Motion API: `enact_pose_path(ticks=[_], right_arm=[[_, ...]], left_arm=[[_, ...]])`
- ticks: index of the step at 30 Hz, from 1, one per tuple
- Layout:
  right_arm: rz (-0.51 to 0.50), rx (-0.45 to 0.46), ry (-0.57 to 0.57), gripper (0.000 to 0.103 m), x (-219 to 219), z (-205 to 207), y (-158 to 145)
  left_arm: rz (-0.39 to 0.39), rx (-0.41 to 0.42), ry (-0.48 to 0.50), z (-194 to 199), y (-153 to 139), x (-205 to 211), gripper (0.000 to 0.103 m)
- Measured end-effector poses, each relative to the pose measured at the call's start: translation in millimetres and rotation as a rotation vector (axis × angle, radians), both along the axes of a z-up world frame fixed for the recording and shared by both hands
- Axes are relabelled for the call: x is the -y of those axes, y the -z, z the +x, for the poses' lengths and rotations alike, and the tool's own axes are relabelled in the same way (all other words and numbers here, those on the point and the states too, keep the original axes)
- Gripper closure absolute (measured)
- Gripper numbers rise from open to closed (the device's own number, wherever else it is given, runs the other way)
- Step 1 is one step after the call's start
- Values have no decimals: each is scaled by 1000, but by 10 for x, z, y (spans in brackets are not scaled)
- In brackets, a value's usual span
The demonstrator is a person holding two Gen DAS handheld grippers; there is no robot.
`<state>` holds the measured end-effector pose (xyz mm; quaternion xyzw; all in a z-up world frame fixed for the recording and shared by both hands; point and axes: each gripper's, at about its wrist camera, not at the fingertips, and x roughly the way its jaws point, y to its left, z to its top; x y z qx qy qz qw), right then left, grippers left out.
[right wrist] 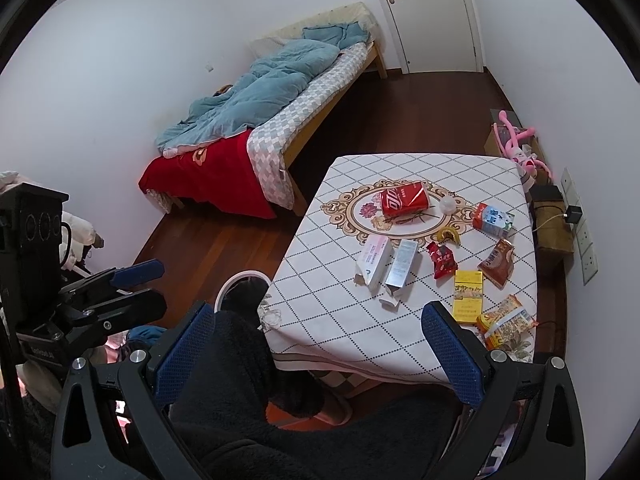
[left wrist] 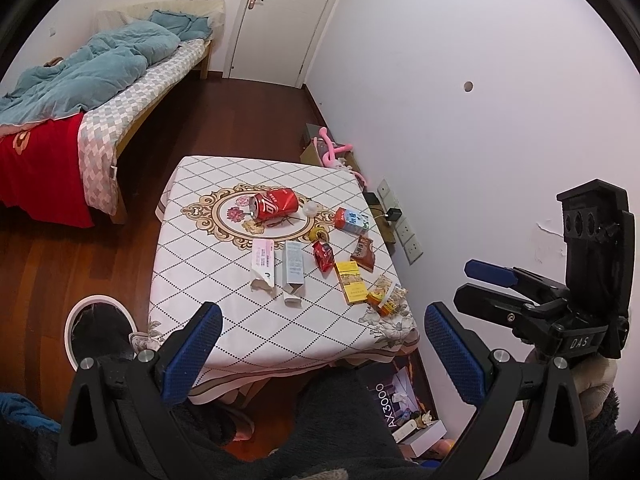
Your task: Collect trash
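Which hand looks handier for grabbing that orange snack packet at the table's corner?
Probably right. The orange snack packet lies just beyond the right gripper, whose jaws are open; the left gripper, also open, sits nearer the bin.

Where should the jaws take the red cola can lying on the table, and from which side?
Grip the red cola can across its round body at mid-length, coming down from above. It lies on its side on the table, dented, with its opened top facing the bed side, so the curved flanks are the free faces. The left gripper is open and well short of it.
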<state>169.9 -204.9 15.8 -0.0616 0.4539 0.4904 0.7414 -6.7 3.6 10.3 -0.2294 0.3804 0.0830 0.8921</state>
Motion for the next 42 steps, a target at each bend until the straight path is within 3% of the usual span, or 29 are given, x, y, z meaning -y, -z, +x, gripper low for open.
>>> enact_pose_path(ticks=[18,20,24,25,27,29,32,34,36,38,42], right_arm=[[0,-12,4,0,-25,-10,32],[8,-11,17,0,-25,-7,39],[4,-12,135,0,17,139,156],[-16,-8,181,0,15,213,232],[-58,-16,262,0,-10,388,428],[-98,-46,324,0,-47,602,685],[-159,-113,383,1,-130,953,1168],[-213,-160,399,7,-239,1201,1529],[-268,-188,414,21,-323,1406,1815],[-313,-210,424,25,-405,1587,2077],[-444,-238,415,25,-597,1928,2550]], left_arm=[[1,-4,-13,-15,48,-55,0],[36,-19,-45,55,102,-78,0],[199,-79,-165,306,328,-199,0],[257,-117,-199,450,480,-271,0],[294,-179,-225,659,749,-420,0],[284,-223,-225,837,1009,-525,0],[219,-311,-203,1173,1461,-737,0],[164,-372,-182,1412,1762,-844,0],[124,-412,-158,1603,2009,-875,0],[80,-449,-128,1821,2256,-912,1],[52,-473,-89,2128,2531,-895,21]])
